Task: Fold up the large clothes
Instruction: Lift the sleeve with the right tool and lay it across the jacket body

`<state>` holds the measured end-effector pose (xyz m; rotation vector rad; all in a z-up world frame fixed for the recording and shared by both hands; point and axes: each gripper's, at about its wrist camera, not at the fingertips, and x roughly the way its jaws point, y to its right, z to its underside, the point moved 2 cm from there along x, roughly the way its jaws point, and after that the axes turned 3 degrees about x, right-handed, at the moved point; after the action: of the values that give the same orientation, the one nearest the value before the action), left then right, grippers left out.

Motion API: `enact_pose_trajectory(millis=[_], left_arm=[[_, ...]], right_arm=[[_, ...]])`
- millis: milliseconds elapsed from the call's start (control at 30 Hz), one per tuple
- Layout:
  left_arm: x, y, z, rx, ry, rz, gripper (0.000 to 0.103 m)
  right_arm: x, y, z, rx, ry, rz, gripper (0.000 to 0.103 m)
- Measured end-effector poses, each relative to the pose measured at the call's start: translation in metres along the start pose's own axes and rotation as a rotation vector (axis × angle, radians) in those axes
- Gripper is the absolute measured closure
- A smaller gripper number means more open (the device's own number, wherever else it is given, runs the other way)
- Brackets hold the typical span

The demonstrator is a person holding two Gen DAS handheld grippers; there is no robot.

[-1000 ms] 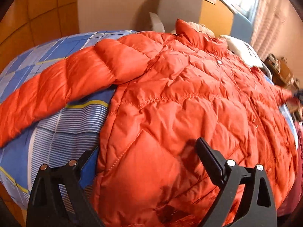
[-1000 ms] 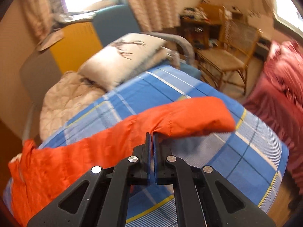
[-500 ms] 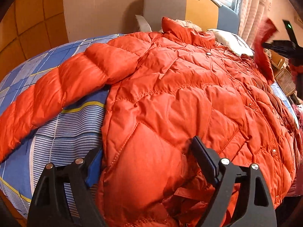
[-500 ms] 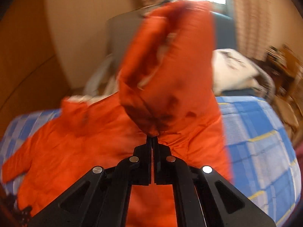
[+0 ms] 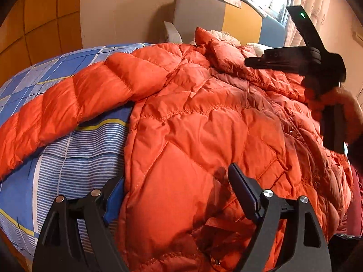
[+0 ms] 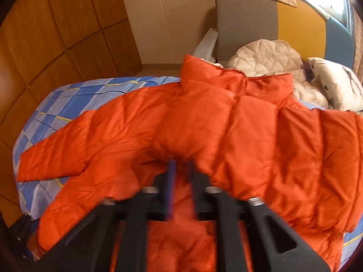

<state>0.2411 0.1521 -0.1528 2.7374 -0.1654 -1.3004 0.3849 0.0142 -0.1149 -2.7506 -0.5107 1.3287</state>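
The left gripper (image 5: 177, 195) stands wide apart astride the hem of the one orange jacket (image 5: 204, 124), which lies across the blue checked bed (image 5: 56, 158), collar at the far end. Its left sleeve (image 5: 63, 111) stretches leftward away from the body, nearer this gripper. Farther up the jacket, the right gripper (image 6: 180, 181) shows a narrow gap, the second sleeve (image 6: 261, 142) draped over its fingers; whether it pinches cloth I cannot tell.

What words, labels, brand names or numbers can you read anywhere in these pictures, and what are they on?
None can be read.
The orange jacket, checked bedsheet and both hand-held grippers show no lettering.
The pillow bears a dark print, not text.
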Motion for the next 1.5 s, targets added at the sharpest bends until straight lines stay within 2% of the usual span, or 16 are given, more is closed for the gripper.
enact_pose_trajectory(millis=[33,233,300,333,433,633,733,800,867,1033,1067,1200,1300,1367,1433,1500], left_arm=[[-0.002,0.000,0.000,-0.006,0.006,0.002,0.021],[-0.010,-0.017,-0.003,-0.127,0.048,0.047,0.021],[-0.011,-0.020,-0.003,-0.152,0.052,0.053,0.021],[-0.012,-0.020,-0.004,-0.156,0.055,0.053,0.021],[-0.011,-0.017,-0.004,-0.154,0.062,0.050,0.021],[-0.009,-0.019,-0.001,-0.163,0.055,0.082,0.021],[-0.008,-0.024,-0.001,-0.182,0.056,0.100,0.021],[-0.008,-0.026,0.001,-0.185,0.054,0.101,0.021],[-0.004,-0.026,0.001,-0.184,0.046,0.099,0.021],[-0.002,-0.022,0.003,-0.181,0.054,0.099,0.021],[-0.002,-0.022,0.004,-0.185,0.056,0.095,0.021],[-0.002,-0.020,0.005,-0.198,0.047,0.086,0.021],[-0.004,-0.018,0.004,-0.189,0.041,0.074,0.021],[-0.006,-0.017,0.004,-0.178,0.044,0.058,0.020],[-0.007,-0.016,0.004,-0.181,0.049,0.056,0.019],[-0.011,-0.014,0.007,-0.185,0.053,0.046,0.019]], right_arm=[[-0.008,0.003,0.003,0.024,0.017,-0.008,0.044],[-0.032,0.068,0.034,0.248,0.021,-0.066,0.043],[-0.032,0.074,0.040,0.268,0.029,-0.028,0.043],[-0.030,0.069,0.040,0.218,0.037,0.033,0.043],[-0.014,0.041,0.036,0.109,0.023,0.068,0.043],[0.046,-0.018,0.006,-0.165,0.006,0.249,0.043],[0.074,-0.026,-0.005,-0.249,-0.028,0.340,0.043],[0.084,-0.025,-0.008,-0.239,-0.060,0.322,0.059],[0.085,-0.023,-0.012,-0.223,-0.069,0.293,0.090],[0.051,-0.046,-0.022,-0.188,0.025,0.111,0.095],[0.046,-0.058,-0.021,-0.188,0.033,0.037,0.095],[0.061,-0.082,-0.012,-0.158,-0.029,-0.071,0.095],[0.074,-0.076,-0.006,-0.085,-0.076,-0.105,0.079],[0.066,-0.069,-0.004,-0.054,-0.058,-0.119,0.053],[0.046,-0.055,-0.001,-0.032,-0.028,-0.115,0.045],[0.037,-0.039,0.000,-0.001,-0.001,-0.089,0.045]])
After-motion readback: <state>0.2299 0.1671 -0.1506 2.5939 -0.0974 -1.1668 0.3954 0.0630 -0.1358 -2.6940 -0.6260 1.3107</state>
